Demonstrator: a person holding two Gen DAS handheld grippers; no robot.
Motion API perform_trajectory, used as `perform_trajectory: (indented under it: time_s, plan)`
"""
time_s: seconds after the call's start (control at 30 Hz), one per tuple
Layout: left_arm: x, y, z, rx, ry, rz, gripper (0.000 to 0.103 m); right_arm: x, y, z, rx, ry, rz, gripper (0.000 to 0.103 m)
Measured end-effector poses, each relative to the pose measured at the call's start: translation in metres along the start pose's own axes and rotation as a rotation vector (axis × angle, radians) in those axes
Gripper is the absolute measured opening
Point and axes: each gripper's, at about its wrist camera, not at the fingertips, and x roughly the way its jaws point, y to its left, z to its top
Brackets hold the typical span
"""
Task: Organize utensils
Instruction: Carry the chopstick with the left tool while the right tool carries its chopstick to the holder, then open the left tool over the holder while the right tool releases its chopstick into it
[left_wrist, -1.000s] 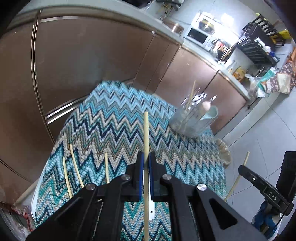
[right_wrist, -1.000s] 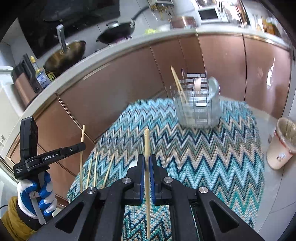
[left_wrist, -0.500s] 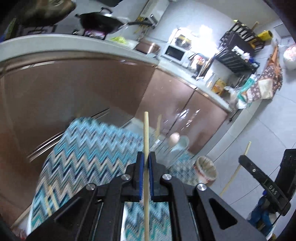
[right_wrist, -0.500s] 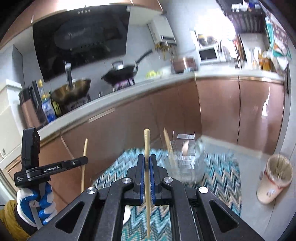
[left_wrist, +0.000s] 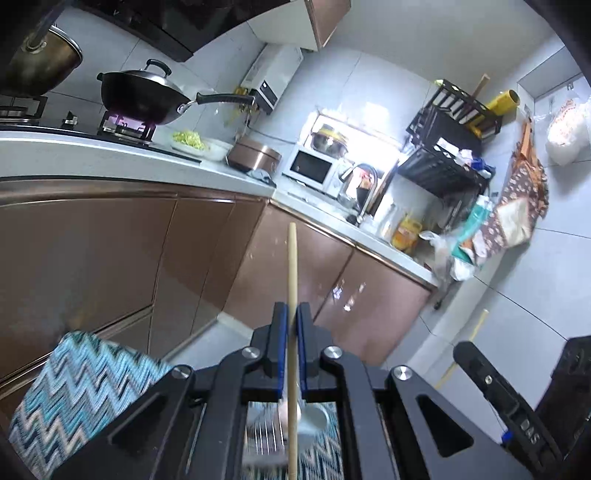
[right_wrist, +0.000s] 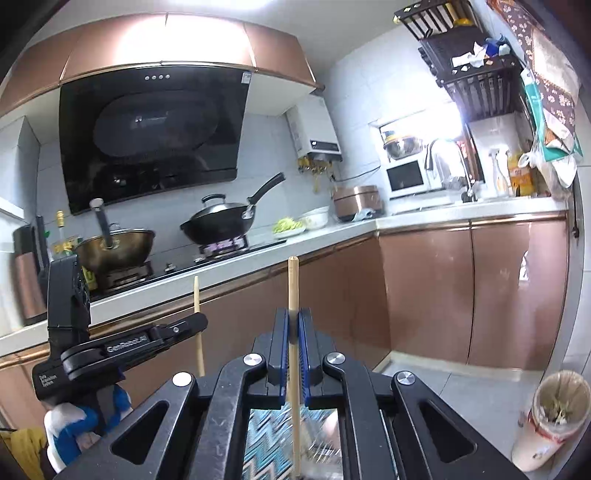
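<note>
My left gripper (left_wrist: 291, 314) is shut on a wooden chopstick (left_wrist: 292, 266) that stands upright between the blue pads. Its lower end reaches down toward the clear utensil holder (left_wrist: 280, 428), blurred below the jaws. My right gripper (right_wrist: 292, 319) is shut on a second wooden chopstick (right_wrist: 292, 288), also upright, over the holder (right_wrist: 321, 435). The left gripper (right_wrist: 122, 347) and its chopstick (right_wrist: 197, 317) show at the left of the right wrist view. The right gripper's body (left_wrist: 517, 406) and its chopstick (left_wrist: 476, 332) show at the right of the left wrist view.
The zigzag teal tablecloth (left_wrist: 85, 384) lies below. Brown cabinets (right_wrist: 461, 295) and a white counter (right_wrist: 332, 232) with a wok (right_wrist: 221, 221) stand behind. A lined waste bin (right_wrist: 554, 413) stands on the floor at right.
Both grippers have tilted up and moved over the holder with their chopsticks. The views swung from the tablecloth to the kitchen wall. The loose chopsticks on the cloth left view.
</note>
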Motion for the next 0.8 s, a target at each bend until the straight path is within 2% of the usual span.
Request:
perform_trajectory:
  time_s: [0.1,0.33,0.47,0.8]
  plan:
    - [0.036,0.002,-0.009,0.002,-0.009,0.023,0.005,0.020,-0.012,-0.011,-0.009,-0.009,-0.026,0.006]
    - [0.085,0.006,-0.041,0.066,-0.027,0.094,0.005,0.051,-0.028,-0.041,-0.011,-0.005,-0.066,0.006]
    - [0.101,0.007,-0.056,0.100,-0.046,0.127,0.005,0.052,-0.026,-0.047,-0.037,-0.037,-0.094,0.006]
    - [0.105,0.015,-0.065,0.074,-0.056,0.131,0.005,0.053,-0.026,-0.043,-0.030,-0.046,-0.067,0.006]
